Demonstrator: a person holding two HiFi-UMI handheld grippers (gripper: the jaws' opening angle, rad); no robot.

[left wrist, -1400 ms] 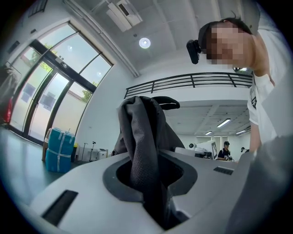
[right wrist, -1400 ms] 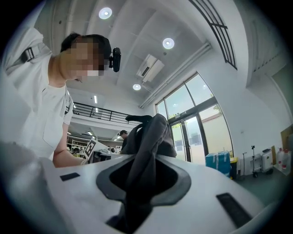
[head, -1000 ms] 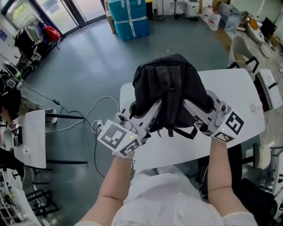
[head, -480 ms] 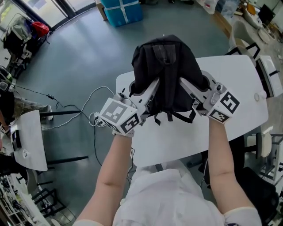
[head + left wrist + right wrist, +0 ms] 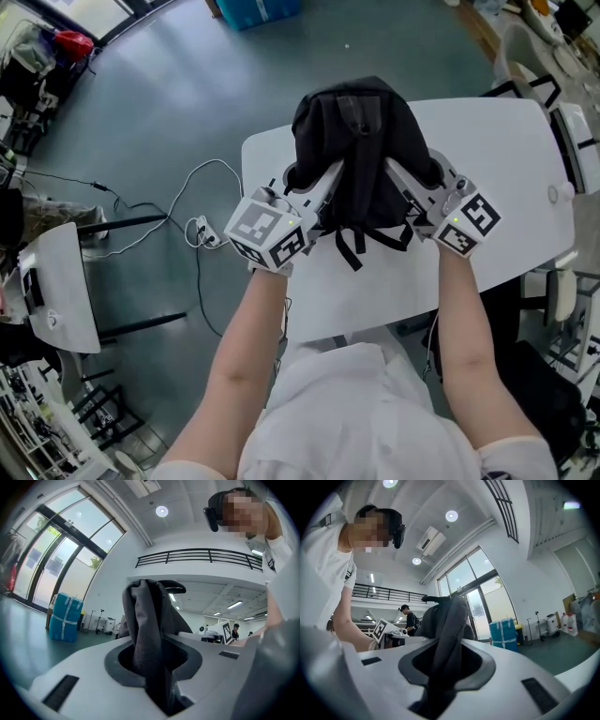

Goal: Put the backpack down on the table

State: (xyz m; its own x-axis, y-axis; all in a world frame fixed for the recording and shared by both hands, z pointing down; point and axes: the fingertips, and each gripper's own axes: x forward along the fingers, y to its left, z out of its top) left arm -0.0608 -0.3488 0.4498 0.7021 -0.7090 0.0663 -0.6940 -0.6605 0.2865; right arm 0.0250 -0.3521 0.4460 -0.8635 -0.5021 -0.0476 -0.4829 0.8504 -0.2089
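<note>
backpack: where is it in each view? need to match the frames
Head view: backpack at upper centre, over the white table.
Left gripper view: centre, its grey fabric running up from the bottom edge.
Right gripper view: centre, fabric again rising from the bottom.
Shared landmark: blue wrapped box, top edge in head view, left in left gripper view, right in right gripper view.

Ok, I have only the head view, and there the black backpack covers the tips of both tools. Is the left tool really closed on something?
Observer: Yes. The left gripper view shows the left tool shut on a grey strap that passes up between its jaws.
Operator: And the right tool?
Observer: The right gripper view shows it shut on a second strap in the same way.
Operator: Is somebody else near?
Observer: A person in dark clothes stands far behind, seen in the right gripper view.
</note>
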